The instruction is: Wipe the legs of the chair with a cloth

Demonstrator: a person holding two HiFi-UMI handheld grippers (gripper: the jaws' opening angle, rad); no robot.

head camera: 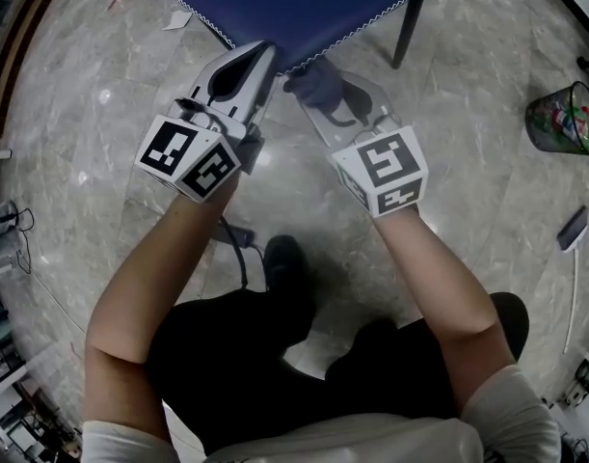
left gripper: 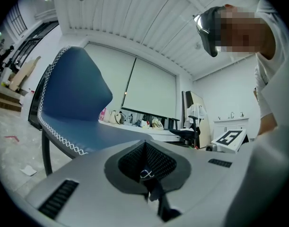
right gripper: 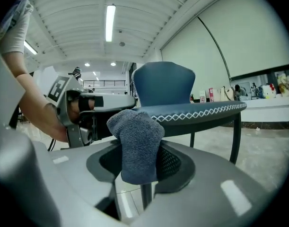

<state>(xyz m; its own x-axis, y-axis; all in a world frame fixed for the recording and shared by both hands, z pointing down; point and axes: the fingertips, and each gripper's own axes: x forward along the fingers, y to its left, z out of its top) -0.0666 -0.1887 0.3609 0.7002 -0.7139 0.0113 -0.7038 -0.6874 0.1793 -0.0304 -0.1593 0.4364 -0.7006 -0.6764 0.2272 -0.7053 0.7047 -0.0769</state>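
Observation:
The blue chair [head camera: 294, 3] with white zigzag stitching stands at the top of the head view; one dark leg [head camera: 406, 29] shows at its right. My right gripper [head camera: 323, 85] is shut on a grey-blue cloth [head camera: 316, 83] just below the seat's front corner. In the right gripper view the cloth [right gripper: 137, 143] bulges up between the jaws, and a dark chair leg [right gripper: 145, 195] runs down behind it; touching or apart, I cannot tell. Another leg [right gripper: 235, 136] stands at the right. My left gripper [head camera: 259, 54] is shut and holds nothing, beside the same corner; the seat [left gripper: 73, 103] fills the left of its view.
A green wire bin [head camera: 565, 117] with rubbish stands on the marble floor [head camera: 101, 95] at the right, a long-handled tool [head camera: 573, 231] below it. Paper scraps [head camera: 178, 19] lie at the upper left. Cables [head camera: 14, 220] run along the left edge. The person's shoes [head camera: 282, 258] are near the chair.

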